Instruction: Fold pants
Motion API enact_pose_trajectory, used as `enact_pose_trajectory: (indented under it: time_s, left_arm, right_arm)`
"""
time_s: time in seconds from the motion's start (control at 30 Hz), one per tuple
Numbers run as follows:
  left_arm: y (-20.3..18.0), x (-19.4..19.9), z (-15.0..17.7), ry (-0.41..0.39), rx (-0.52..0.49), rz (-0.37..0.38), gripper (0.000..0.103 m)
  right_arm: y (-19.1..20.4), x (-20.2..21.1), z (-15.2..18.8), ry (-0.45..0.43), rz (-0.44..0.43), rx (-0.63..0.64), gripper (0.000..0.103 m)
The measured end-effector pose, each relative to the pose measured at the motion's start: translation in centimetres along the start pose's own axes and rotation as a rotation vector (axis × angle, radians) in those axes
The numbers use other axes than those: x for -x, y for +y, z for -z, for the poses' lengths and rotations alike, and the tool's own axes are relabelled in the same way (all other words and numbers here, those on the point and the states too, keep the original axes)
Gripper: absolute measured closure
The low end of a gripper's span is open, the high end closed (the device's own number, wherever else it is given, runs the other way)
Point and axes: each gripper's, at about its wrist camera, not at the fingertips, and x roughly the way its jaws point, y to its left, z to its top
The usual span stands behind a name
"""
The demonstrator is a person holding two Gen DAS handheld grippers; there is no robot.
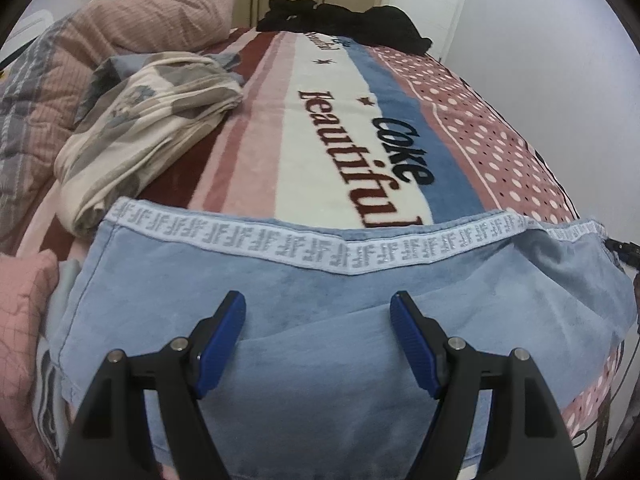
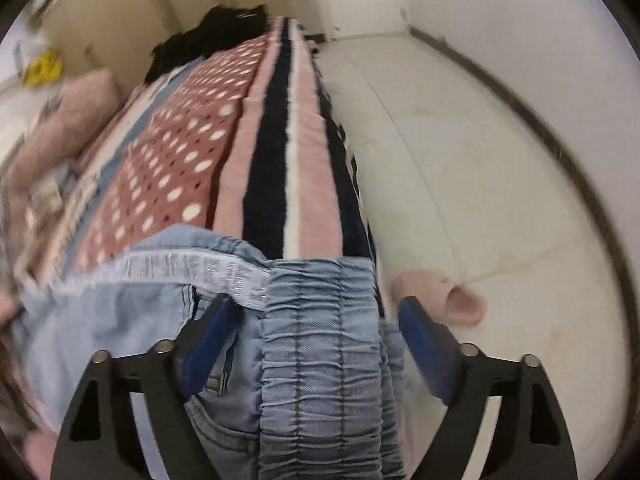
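I see light blue pants [image 1: 280,300] spread across the near end of the bed [image 1: 340,128], their white patterned side stripe [image 1: 280,242] running left to right across the blanket. Through my left wrist camera, my left gripper [image 1: 318,308] hangs just above the blue fabric with its blue-padded fingers [image 1: 224,344] spread wide and nothing between them. A fold of the pants lies under and between the fingers. Beyond the pants, the striped blanket shows large lettering down its middle and a pink band with white dots along its right edge. A cream and grey patterned cloth [image 1: 152,120] lies bunched near the bed's left edge, just beyond the pants, and a pink quilt [image 1: 120,40] is heaped at the far left corner. Black clothes [image 1: 352,24] lie in a pile at the far end. Through my right wrist camera, which is motion-blurred, my right gripper [image 2: 320,312] is at the bed's right edge, fingers [image 2: 424,344] wide apart, straddling the gathered elastic waistband [image 2: 320,360] of the pants, which hangs over that edge; I cannot tell whether the pads touch it. A pink slipper [image 2: 444,296] sits on the pale floor [image 2: 480,160] just beside the bed.
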Motion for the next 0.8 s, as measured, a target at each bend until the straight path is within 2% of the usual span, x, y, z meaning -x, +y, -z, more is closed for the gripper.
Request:
enact_pose_trajectory:
  time_s: [0.03, 0.07, 0.1, 0.13, 0.17, 0.2, 0.23, 0.33, 0.4, 0.47, 0.57, 0.63, 0.67, 0.8]
  left_arm:
    - [0.2, 0.1, 0.1, 0.001, 0.004, 0.0, 0.032]
    - [0.3, 0.2, 0.1, 0.0, 0.006, -0.002, 0.032]
    - [0.5, 0.4, 0.2, -0.004, 0.009, -0.006, 0.032]
    - [0.6, 0.5, 0.3, -0.006, 0.011, -0.008, 0.032]
    - [0.9, 0.8, 0.4, -0.009, 0.017, -0.009, 0.032]
    - [1.1, 1.0, 0.6, -0.012, 0.023, -0.009, 0.032]
    - [1.3, 1.1, 0.7, -0.012, 0.026, -0.01, 0.032]
    - [2.4, 1.8, 1.3, -0.014, 0.041, -0.033, 0.032]
    - [3.0, 2.3, 1.7, -0.02, 0.047, -0.054, 0.032]
    - [3.7, 2.9, 2.1, -0.027, 0.058, -0.064, 0.032]
    - [5.1, 4.0, 3.0, -0.039, 0.095, -0.069, 0.032]
    - [5.9, 4.7, 3.7, -0.04, 0.121, -0.072, 0.032]
    - [6.2, 5.2, 4.1, -0.041, 0.131, -0.071, 0.031]
    - [7.7, 7.3, 5.8, -0.074, 0.187, -0.07, 0.019]
  right_arm:
    - [-0.2, -0.1, 0.2, 0.017, -0.039, -0.021, 0.02]
    - [-0.1, -0.1, 0.5, 0.022, -0.036, -0.017, 0.022]
    - [0.1, 0.3, 1.0, 0.004, 0.026, 0.024, 0.034]
    - [0.3, 0.7, 1.2, -0.018, 0.062, 0.053, 0.054]
    - [0.4, 1.3, 1.4, -0.049, 0.075, 0.065, 0.054]
    - [0.5, 2.2, 1.8, -0.095, 0.092, 0.063, 0.059]
    - [0.6, 2.9, 2.0, -0.129, 0.109, 0.056, 0.072]
    - [2.0, 4.9, 2.6, -0.235, 0.211, 0.104, 0.076]
    - [2.5, 5.5, 2.5, -0.266, 0.265, 0.129, 0.076]
    - [2.3, 5.0, 2.2, -0.242, 0.259, 0.107, 0.076]
    - [2.9, 2.9, 1.3, -0.232, 0.293, 0.118, 0.072]
    - [3.0, 2.0, 1.5, -0.2, 0.303, 0.104, 0.058]
    - [3.0, 2.1, 1.8, -0.195, 0.301, 0.089, 0.057]
    - [3.6, 4.2, 2.9, -0.251, 0.256, 0.081, 0.043]
